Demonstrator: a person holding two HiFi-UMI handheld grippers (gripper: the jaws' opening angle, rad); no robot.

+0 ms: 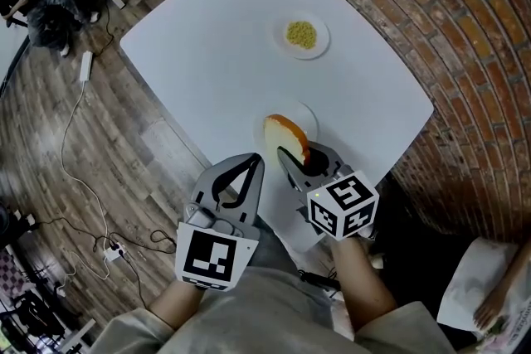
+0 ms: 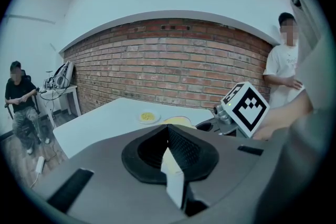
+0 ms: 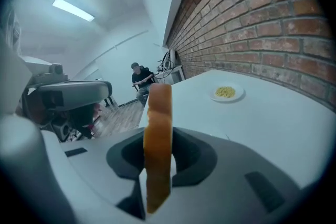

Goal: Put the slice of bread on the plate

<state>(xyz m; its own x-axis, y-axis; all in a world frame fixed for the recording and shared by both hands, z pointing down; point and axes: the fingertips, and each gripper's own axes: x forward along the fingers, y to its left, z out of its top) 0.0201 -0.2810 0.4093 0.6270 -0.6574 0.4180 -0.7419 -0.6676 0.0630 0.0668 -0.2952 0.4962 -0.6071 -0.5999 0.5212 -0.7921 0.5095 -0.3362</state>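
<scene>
Where the two jaws of the right gripper (image 1: pixel 299 160) close, they clamp a slice of bread (image 1: pixel 284 133) with a pale crumb and an orange-brown crust. The slice stands on edge between them, and its upper end rises past the jaw tips. Directly under and ahead of those tips lies a small, round white plate (image 1: pixel 305 113). The slice overlaps it in the head view, but whether the bread touches it cannot be told. Behind the jaws sits this gripper's cube with black-and-white square markers (image 1: pixel 343 203), with the person's forearm below it.

Just to the left of the right gripper is the left gripper (image 1: pixel 251 162). Its grey jaws are brought together to a point with nothing between them, and its tip is over the near edge of the white surface (image 1: pixel 216 54). It carries its own square marker (image 1: pixel 214 254) at the back.

Farther ahead of both grippers, well apart from the near plate, a second round white plate (image 1: pixel 319 38) holds a small heap of yellow grains (image 1: pixel 301 34).

Beyond the surface, to the right of the right gripper, runs a red brick wall (image 3: pixel 252 18). To the left of the left gripper lies a wooden plank floor (image 1: pixel 50 178), with a white cable (image 1: pixel 80 116) trailing across it. In the left gripper view, a seated person in dark clothes (image 2: pixel 20 105) is far to the left of the jaws, and a standing person in a white shirt (image 2: pixel 282 68) is to their right.
</scene>
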